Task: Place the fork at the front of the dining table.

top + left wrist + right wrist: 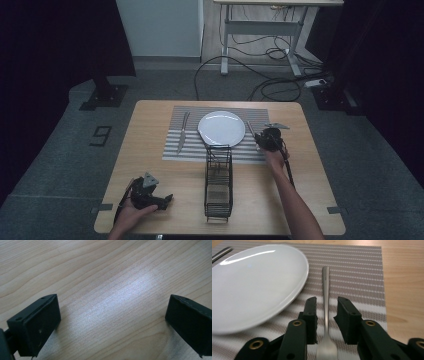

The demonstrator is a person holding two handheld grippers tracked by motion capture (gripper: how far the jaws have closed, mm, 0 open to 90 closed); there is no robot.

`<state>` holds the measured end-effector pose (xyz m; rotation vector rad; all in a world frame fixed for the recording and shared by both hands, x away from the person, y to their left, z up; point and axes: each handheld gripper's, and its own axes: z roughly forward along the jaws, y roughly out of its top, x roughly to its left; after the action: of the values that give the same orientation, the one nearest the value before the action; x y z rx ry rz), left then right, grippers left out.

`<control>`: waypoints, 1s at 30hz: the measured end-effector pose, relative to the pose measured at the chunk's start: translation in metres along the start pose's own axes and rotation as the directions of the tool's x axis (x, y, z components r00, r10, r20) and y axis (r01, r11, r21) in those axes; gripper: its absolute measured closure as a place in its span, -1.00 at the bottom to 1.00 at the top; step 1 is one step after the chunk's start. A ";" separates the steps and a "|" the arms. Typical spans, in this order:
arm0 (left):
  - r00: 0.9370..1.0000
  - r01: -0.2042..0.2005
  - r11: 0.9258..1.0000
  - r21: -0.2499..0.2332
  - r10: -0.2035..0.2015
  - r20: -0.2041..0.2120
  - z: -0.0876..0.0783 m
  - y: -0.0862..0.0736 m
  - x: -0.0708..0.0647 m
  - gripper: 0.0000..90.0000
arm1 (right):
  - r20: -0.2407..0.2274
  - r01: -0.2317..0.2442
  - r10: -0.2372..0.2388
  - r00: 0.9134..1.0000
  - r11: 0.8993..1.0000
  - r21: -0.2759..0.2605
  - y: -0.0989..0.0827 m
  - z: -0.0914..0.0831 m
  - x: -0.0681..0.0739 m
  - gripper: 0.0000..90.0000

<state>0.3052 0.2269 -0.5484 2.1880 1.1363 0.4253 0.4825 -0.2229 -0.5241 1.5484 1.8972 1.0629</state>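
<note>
Fork (326, 315): shiny metal, smooth, a bit brushed. Plate (254, 285): white, glossy, smooth. Mat (359, 272): woven, striped grey & white, looks rough. Table (105, 277): light wood w/ fine grain lines, matt. Gripper (326, 320) jaws: black plastic, dull. Basket (218, 185): thin dark wire.

cut off: slim silver metal fork (326, 315) tines, bottom edge | hidden: fork near end under right gripper (268, 138) | cut off: round white ceramic plate (249, 285), left edge
</note>
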 end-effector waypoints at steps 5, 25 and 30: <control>1.000 0.000 1.000 0.000 0.000 0.000 0.000 0.000 0.000 -1.00 | -0.043 0.026 -0.025 0.999 1.000 0.013 -0.016 -0.027 -0.007 0.35; 1.000 0.001 1.000 -0.002 -0.001 0.000 0.000 0.000 0.000 -1.00 | -0.063 0.041 -0.036 0.997 0.996 0.080 -0.052 -0.027 0.004 0.47; 1.000 0.000 1.000 -0.002 0.000 0.000 0.000 0.000 0.000 -1.00 | -0.047 0.021 -0.018 0.999 0.998 0.064 -0.050 -0.021 0.012 0.47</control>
<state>0.3052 0.2269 -0.5486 2.1861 1.1357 0.4265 0.4335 -0.2204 -0.5505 1.5494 1.9917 1.0469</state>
